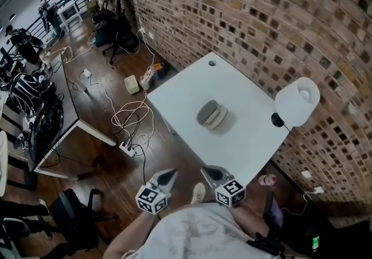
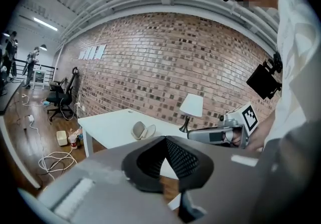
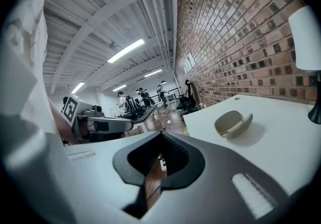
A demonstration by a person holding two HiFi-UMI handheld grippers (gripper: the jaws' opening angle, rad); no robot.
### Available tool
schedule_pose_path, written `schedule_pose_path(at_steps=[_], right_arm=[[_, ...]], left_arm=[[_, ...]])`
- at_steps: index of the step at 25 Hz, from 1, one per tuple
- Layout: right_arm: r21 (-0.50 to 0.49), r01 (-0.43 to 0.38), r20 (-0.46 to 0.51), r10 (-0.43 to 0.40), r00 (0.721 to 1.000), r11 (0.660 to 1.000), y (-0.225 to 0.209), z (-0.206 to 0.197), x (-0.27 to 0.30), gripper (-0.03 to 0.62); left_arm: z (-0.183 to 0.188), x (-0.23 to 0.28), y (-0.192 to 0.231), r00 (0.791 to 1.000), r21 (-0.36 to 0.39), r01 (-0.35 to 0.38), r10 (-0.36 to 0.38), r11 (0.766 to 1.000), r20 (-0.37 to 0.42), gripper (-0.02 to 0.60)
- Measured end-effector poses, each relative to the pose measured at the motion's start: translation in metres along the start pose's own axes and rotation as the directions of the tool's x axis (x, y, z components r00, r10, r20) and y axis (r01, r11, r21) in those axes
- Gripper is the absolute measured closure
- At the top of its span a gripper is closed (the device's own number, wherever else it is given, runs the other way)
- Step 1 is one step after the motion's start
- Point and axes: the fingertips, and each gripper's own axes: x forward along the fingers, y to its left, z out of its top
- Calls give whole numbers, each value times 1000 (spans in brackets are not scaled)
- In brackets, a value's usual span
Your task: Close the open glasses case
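1. Starting at the left, the left gripper [image 1: 165, 178] is held over the floor, short of the near edge of the white table [image 1: 192, 86]. Its own view shows the jaws pressed together tip to tip, with nothing between them.
2. Ahead of both grippers, the open glasses case [image 1: 212, 115] lies near the middle of the table, well apart from either gripper. Its two shells are spread side by side, a grey one to the left and a paler one to the right. Its long axis seems to run roughly away from the person, tilted a little to the right, so the hinge line lies the same way.
3. The right gripper [image 1: 212, 173] is also short of the table edge, jaws fully together and holding nothing. In the head view the case sits almost straight ahead of it, while it lies ahead and to the right of the left gripper. I judge the right gripper the nearer and better lined up, and closing means folding one shell sideways over the other across that long axis.
4. Farthest right, a white-shaded lamp [image 1: 297, 101] stands at the table's edge by the brick wall, clear of the case.
5. Count: one case, one lamp, one table, two grippers.
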Motion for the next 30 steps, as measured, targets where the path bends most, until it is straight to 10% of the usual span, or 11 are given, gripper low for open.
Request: schedule_pose_path(at_steps=[19,30], right_arm=[[15,226,-5,-226,974,974,-89,49,39,586],[96,374,33,-378,925,923,-126,78,76,586]], left_arm=[[48,101,66,981,27,190,-189,981,-41,577],[83,155,99,923,82,379,-371,922,-101,577]])
